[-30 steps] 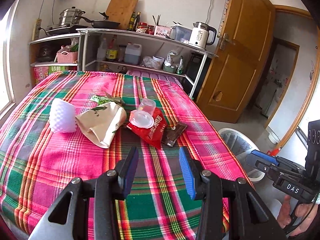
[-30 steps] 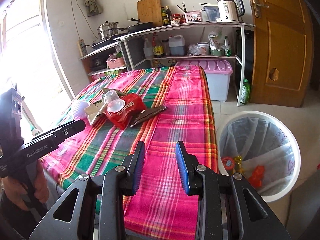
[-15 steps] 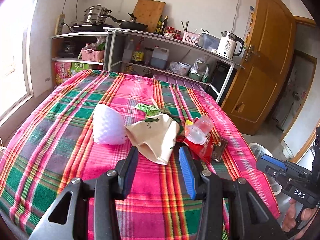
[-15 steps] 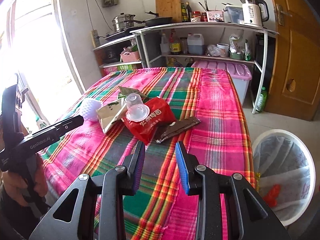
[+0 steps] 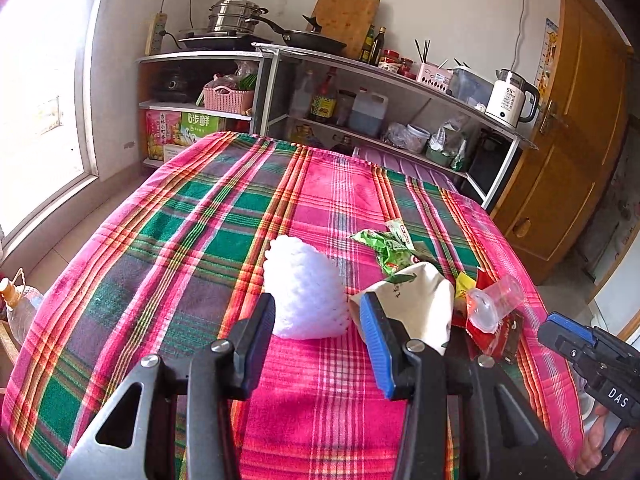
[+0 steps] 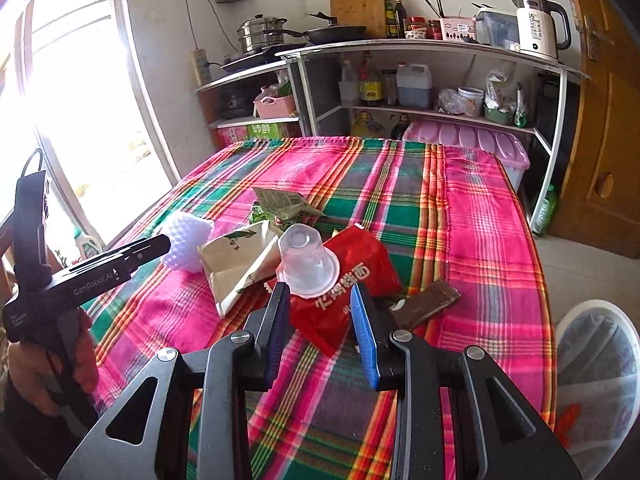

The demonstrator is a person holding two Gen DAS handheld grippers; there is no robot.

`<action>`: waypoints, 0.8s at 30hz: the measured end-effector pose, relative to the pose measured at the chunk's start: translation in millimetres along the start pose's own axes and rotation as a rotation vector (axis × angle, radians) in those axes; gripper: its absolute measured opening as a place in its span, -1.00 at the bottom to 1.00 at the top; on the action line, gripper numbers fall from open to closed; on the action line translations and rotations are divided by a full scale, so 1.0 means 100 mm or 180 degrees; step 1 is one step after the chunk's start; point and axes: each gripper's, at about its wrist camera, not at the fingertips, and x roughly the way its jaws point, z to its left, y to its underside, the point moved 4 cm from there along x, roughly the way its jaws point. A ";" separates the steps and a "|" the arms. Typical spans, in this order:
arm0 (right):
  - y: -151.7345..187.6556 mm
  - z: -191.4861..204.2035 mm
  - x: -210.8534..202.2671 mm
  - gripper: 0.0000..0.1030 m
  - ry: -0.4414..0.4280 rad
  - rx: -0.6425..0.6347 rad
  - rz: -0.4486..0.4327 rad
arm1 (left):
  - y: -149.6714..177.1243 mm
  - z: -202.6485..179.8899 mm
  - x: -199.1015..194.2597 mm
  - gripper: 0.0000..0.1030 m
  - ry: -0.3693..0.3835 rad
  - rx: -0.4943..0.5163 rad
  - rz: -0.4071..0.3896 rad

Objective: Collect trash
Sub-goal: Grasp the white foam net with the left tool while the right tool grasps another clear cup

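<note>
Trash lies in a pile on the plaid tablecloth (image 5: 200, 240). A white foam fruit net (image 5: 306, 294) lies just beyond my open, empty left gripper (image 5: 316, 320). Next to it are a beige paper bag (image 5: 416, 304), a green wrapper (image 5: 384, 246), a clear plastic cup (image 6: 306, 260), a red snack bag (image 6: 348, 284) and a dark brown wrapper (image 6: 426, 304). My right gripper (image 6: 320, 312) is open and empty, right in front of the cup and red bag. The white trash bin (image 6: 596, 380) stands on the floor at the table's right.
Metal shelves (image 6: 420, 48) with pots, bottles and a white kettle (image 6: 538, 26) stand behind the table. A pink storage box (image 6: 468, 140) sits under them. A wooden door (image 5: 568, 140) is at the right and a bright window (image 5: 36, 100) at the left.
Both grippers have moved forward and left toward the trash pile. The foam net now sits just beyond the left jaws and the cup right before the right jaws. The bin has slid to the frame edge.
</note>
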 end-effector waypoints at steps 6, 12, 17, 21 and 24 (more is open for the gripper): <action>-0.09 0.04 0.20 -0.36 0.0012 -0.0002 0.0054 | -0.05 0.07 0.21 -0.11 -0.0048 -0.0046 0.0151; -0.16 0.03 0.33 -0.36 0.0035 0.0028 0.0082 | -0.03 0.08 0.32 -0.13 0.0015 -0.0067 0.0229; -0.23 0.07 0.38 -0.36 0.0009 0.0030 0.0067 | -0.03 0.07 0.34 -0.40 0.0093 -0.0056 0.0264; -0.27 0.10 0.44 -0.36 -0.0015 0.0018 0.0091 | -0.02 0.07 0.34 -0.45 0.0123 -0.0084 0.0268; -0.28 0.10 0.48 -0.36 0.0005 -0.0003 0.0102 | -0.02 0.07 0.33 -0.49 0.0137 -0.0094 0.0265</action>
